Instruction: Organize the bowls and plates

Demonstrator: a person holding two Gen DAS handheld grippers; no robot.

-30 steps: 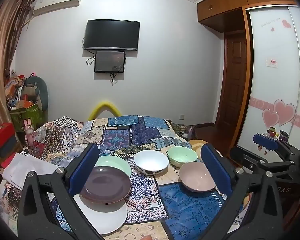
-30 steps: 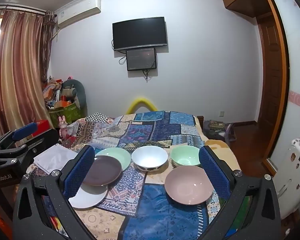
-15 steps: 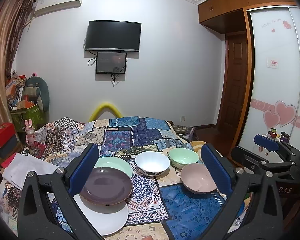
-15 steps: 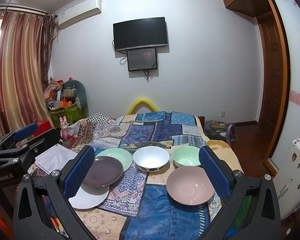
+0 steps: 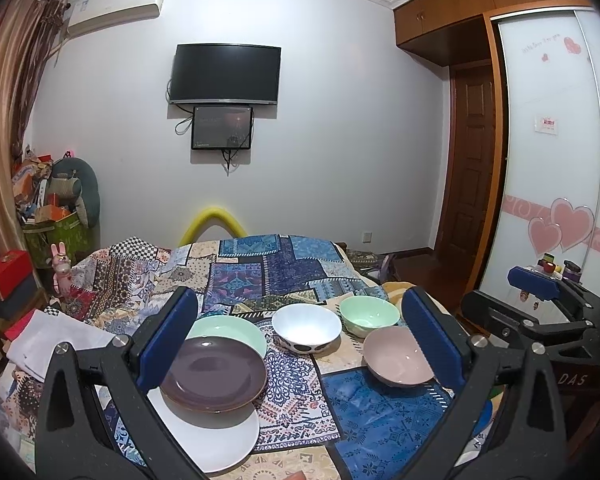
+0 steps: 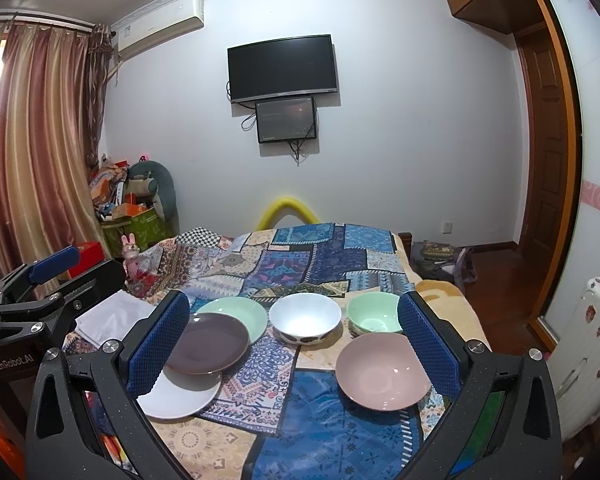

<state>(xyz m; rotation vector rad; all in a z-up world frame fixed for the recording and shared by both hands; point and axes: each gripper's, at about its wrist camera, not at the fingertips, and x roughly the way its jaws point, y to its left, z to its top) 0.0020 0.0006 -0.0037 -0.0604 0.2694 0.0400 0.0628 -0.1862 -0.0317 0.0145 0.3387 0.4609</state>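
No dish is picked up yet: the left gripper [image 5: 298,336] and right gripper [image 6: 294,336] are held wide apart and empty above the patchwork cloth [image 6: 332,424], where three plates overlap beside three bowls, so the round pink bowl [image 6: 382,372] could be lifted next, though the flat white plate [image 5: 216,440] is partly hidden under the dark purple plate [image 5: 216,374].

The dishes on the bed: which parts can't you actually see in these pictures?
- White plate: far part under the purple plate; left edge behind the left gripper, left wrist view.
- Green plate: near edge covered by the purple plate, right wrist view.
- Pink bowl: right rim behind the right gripper.
- Green bowl: base hidden by the pink bowl.
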